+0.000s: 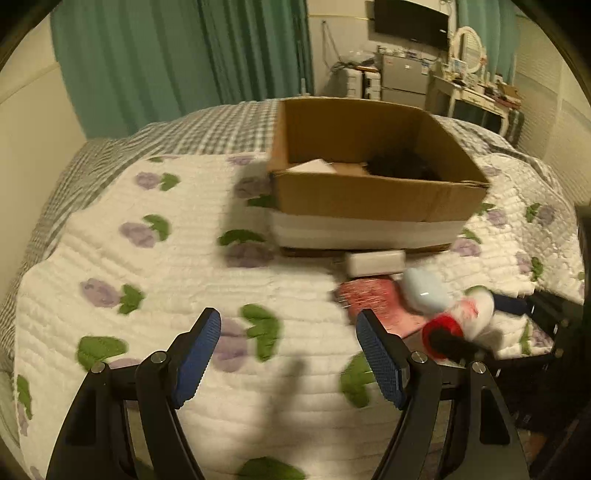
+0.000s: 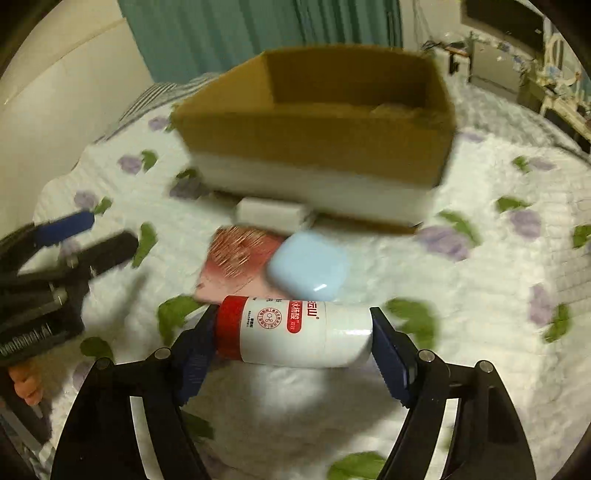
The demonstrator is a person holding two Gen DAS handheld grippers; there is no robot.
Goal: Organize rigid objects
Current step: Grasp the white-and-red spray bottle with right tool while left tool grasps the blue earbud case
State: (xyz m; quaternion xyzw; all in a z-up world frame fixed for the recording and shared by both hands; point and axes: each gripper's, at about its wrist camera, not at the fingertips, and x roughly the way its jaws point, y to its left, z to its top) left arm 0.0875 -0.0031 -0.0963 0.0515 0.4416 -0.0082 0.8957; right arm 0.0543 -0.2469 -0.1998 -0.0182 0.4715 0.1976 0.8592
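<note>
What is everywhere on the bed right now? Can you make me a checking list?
Surface: flowered quilt on a bed.
Job's things: white bottle with a red cap; blue case; red packet; white bar; cardboard box, open, with things inside.
Clutter: nothing seen.
Grippers: right gripper shut on the bottle's two ends; left gripper open, with nothing between its fingers.
Cables: some by the far wall.
Surroundings: green curtain, dark screen, desk.

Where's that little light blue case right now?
The light blue case lies on the quilt before the cardboard box, partly on a pink packet, just beyond the white bottle.
</note>
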